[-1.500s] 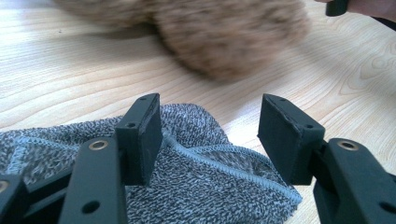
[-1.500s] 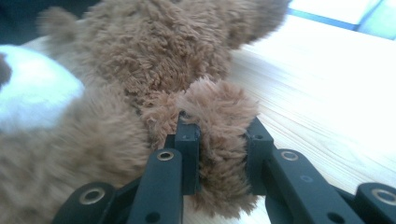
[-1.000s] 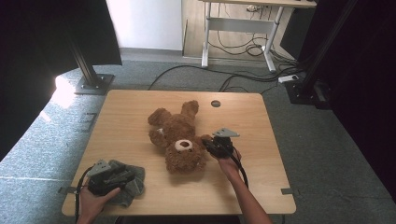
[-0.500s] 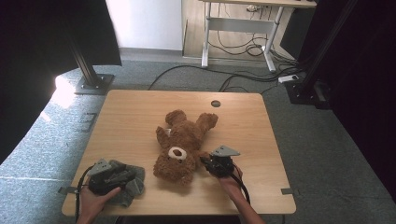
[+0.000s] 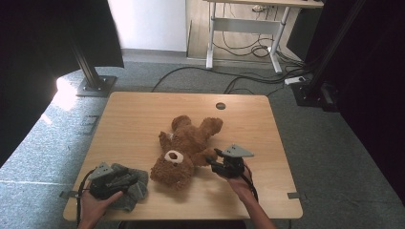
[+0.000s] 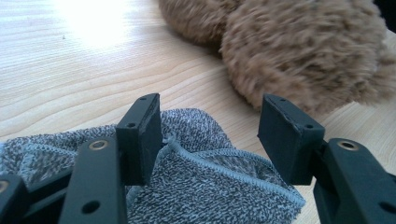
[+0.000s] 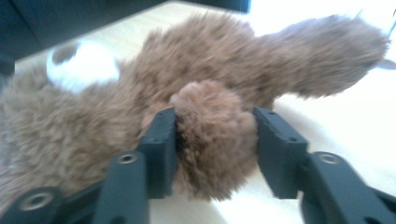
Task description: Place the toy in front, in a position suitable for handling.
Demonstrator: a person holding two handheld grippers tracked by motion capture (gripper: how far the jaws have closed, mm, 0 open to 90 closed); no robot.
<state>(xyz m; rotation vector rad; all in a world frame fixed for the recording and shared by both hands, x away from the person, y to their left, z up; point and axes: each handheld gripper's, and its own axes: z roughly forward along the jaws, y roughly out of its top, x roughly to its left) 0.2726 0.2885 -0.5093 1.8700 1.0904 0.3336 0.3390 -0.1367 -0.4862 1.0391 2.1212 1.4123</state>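
Note:
A brown teddy bear [image 5: 186, 148] lies on its back in the middle of the wooden table [image 5: 143, 114], head toward the front edge. My right gripper [image 5: 214, 158] sits at the bear's right side. Its jaws have just been opening, and one furry paw [image 7: 210, 140] rests loosely between the pads, so the gripper is open. At the front left corner lies a grey knitted cloth [image 5: 136, 191]. My left gripper [image 5: 130, 178] hovers over that cloth [image 6: 210, 177] with its jaws open [image 6: 212, 121] and pointing at the bear's head [image 6: 308, 51].
A round cable hole [image 5: 220, 106] is set in the table's far side. Beyond the table, cables [image 5: 248, 81] trail over grey carpet, with a black stand base [image 5: 95, 86] at the far left and a desk frame [image 5: 239, 28] behind.
The bear has been swung round and pulled toward the front edge by its paw. My right gripper came back with it and has opened. The left gripper has stayed put.

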